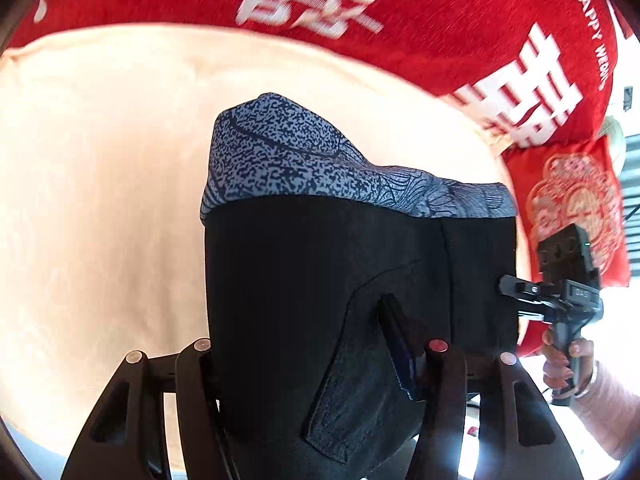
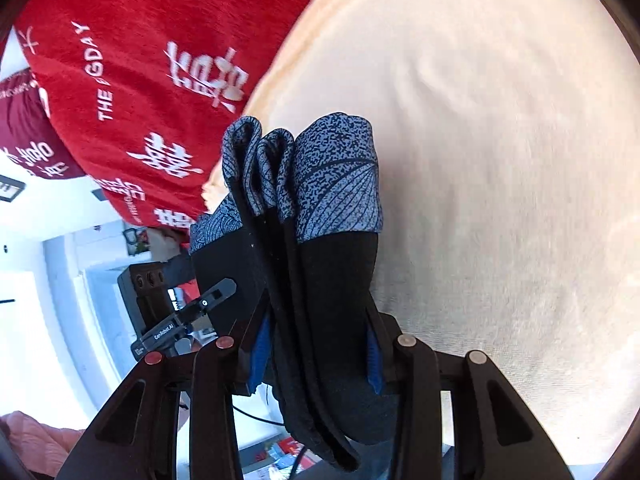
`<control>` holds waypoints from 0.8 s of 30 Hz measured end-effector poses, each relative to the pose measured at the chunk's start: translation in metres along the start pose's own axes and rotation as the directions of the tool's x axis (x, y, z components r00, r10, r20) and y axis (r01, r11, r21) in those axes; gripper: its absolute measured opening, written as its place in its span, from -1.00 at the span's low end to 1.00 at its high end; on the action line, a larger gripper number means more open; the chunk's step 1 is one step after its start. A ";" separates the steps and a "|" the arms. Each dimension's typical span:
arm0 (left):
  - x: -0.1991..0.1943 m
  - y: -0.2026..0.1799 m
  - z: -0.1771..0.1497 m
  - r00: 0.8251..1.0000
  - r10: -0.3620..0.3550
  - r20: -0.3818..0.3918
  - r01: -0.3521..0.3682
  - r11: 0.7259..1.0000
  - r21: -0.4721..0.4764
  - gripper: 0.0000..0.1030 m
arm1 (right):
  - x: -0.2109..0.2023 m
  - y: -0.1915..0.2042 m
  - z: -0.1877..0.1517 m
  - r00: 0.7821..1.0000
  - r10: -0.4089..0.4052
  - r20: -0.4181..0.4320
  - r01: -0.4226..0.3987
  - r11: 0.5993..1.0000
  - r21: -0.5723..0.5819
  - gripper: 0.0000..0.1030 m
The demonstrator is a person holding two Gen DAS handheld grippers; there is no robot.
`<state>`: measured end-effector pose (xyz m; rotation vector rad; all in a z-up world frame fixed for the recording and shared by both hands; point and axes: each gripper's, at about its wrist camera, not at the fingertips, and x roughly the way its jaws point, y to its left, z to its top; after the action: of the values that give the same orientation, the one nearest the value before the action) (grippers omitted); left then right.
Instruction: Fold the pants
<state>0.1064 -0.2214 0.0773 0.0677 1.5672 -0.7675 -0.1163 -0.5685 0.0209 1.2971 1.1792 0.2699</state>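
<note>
Pants (image 1: 320, 280), black knit with a speckled blue-grey cuff, hung lifted over the peach sheet (image 1: 100, 200), pinched between the left tool (image 1: 312, 364) pads. In the right view the right tool (image 2: 316, 354) clamped their bunched, layered folds.

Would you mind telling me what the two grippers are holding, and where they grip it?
Both hold the folded pants: the left gripper and right gripper each clamp the black end of the bundle, with the patterned end hanging over the cream sheet.
</note>
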 end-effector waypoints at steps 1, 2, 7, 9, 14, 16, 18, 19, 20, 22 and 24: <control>0.008 0.005 -0.004 1.000 0.030 -0.004 -0.030 1.000 -0.003 0.41 | 0.003 -0.005 -0.003 1.000 -0.025 -0.001 0.025 1.000 -0.004 -0.10; 0.015 0.014 -0.009 0.998 0.057 0.005 -0.057 0.998 -0.013 0.68 | 0.008 -0.008 -0.007 0.998 -0.058 0.005 0.058 0.998 -0.011 -0.04; 0.015 0.030 -0.020 0.994 0.077 0.072 -0.075 0.997 -0.024 0.91 | 0.005 -0.009 -0.013 0.994 -0.095 0.059 0.095 0.995 0.005 0.12; 0.010 0.030 -0.022 0.990 0.117 0.084 -0.116 0.993 -0.013 0.94 | 0.004 -0.007 -0.016 0.984 -0.165 0.066 0.165 0.986 0.013 0.28; -0.011 0.026 -0.026 0.971 0.214 0.102 -0.215 0.977 -0.009 0.94 | -0.007 0.002 -0.029 0.941 -0.323 0.098 0.322 0.946 0.025 0.54; -0.020 0.021 -0.032 0.958 0.264 0.114 -0.267 0.964 0.010 0.94 | -0.014 0.008 -0.037 0.917 -0.382 0.116 0.380 0.924 0.033 0.56; -0.026 0.013 -0.040 0.950 0.288 0.119 -0.294 0.955 0.035 0.94 | -0.021 0.014 -0.047 0.898 -0.421 0.130 0.419 0.907 0.044 0.57; -0.029 0.008 -0.044 0.949 0.293 0.121 -0.300 0.953 0.049 0.94 | -0.026 0.016 -0.053 0.890 -0.436 0.134 0.434 0.900 0.048 0.58; -0.031 0.000 -0.048 0.948 0.294 0.122 -0.303 0.951 0.060 0.94 | -0.030 0.020 -0.060 0.878 -0.458 0.141 0.456 0.889 0.050 0.59; -0.034 -0.011 -0.057 0.946 0.303 0.115 -0.313 0.946 0.080 0.94 | -0.031 0.030 -0.068 0.861 -0.485 0.155 0.484 0.874 0.046 0.60; -0.038 -0.021 -0.068 0.933 0.342 0.112 -0.353 0.930 0.101 0.95 | -0.037 0.042 -0.083 0.834 -0.522 0.180 0.524 0.851 0.036 0.61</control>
<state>0.0437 -0.1888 0.1167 0.3842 1.3696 -0.5733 -0.1795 -0.5321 0.0893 0.9137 1.3189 -0.2415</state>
